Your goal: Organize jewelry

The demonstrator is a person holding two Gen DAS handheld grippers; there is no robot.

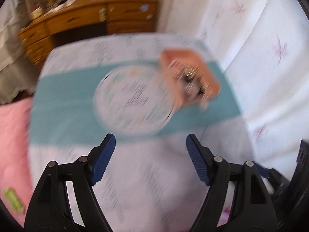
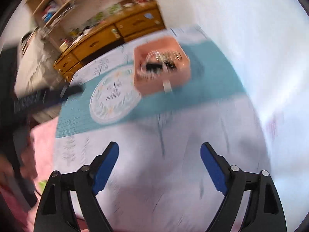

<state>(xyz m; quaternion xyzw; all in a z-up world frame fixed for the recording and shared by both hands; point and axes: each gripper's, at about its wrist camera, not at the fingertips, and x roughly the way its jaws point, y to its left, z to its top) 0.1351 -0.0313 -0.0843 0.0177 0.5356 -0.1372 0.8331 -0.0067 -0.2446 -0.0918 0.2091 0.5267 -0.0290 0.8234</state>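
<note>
A pink jewelry box (image 1: 190, 77) stands open on a teal mat (image 1: 63, 108), with blurred shiny and dark jewelry inside. A round white plate (image 1: 133, 100) with a floral rim lies left of the box. My left gripper (image 1: 150, 141) is open and empty above the patterned white tablecloth, short of the plate. In the right wrist view the box (image 2: 162, 65), plate (image 2: 114, 100) and mat (image 2: 202, 92) lie ahead. My right gripper (image 2: 159, 150) is open and empty over the cloth. Both views are motion-blurred.
A wooden dresser (image 1: 81, 21) with clutter on top stands behind the table; it also shows in the right wrist view (image 2: 108, 36). A pink cloth (image 1: 11, 147) lies at the left. A white floral fabric (image 1: 260, 48) covers the right. The other gripper (image 2: 44, 96) shows at left.
</note>
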